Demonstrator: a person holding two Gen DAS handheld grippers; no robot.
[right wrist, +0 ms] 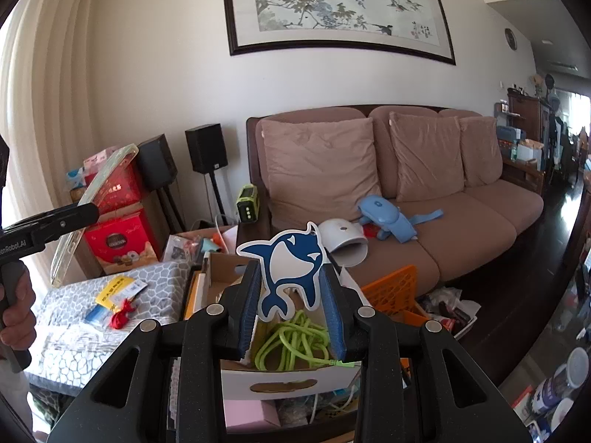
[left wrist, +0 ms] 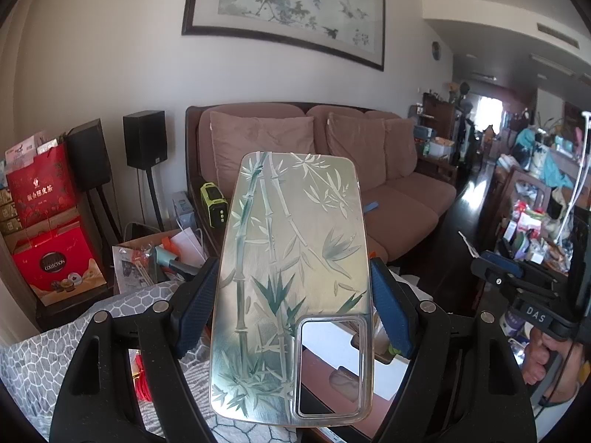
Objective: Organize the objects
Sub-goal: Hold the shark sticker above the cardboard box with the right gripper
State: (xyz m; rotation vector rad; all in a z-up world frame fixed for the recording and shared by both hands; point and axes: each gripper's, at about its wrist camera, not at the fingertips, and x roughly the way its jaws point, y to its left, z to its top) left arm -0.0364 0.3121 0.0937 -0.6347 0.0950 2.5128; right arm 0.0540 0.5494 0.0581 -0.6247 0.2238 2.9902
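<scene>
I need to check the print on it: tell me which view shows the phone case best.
The left wrist view. There the phone case faces the camera, held between the left gripper pads, bamboo print and camera cutout clear. The right wrist view shows it only edge-on at far left, tilted, print unreadable.

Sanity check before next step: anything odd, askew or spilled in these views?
Nothing spilled or damaged. Both grippers are loaded: the left gripper clamps a clear bamboo-print phone case, the right gripper a blue whale-shaped tag tilted between its fingers, above a cardboard box holding a green cable.
</scene>
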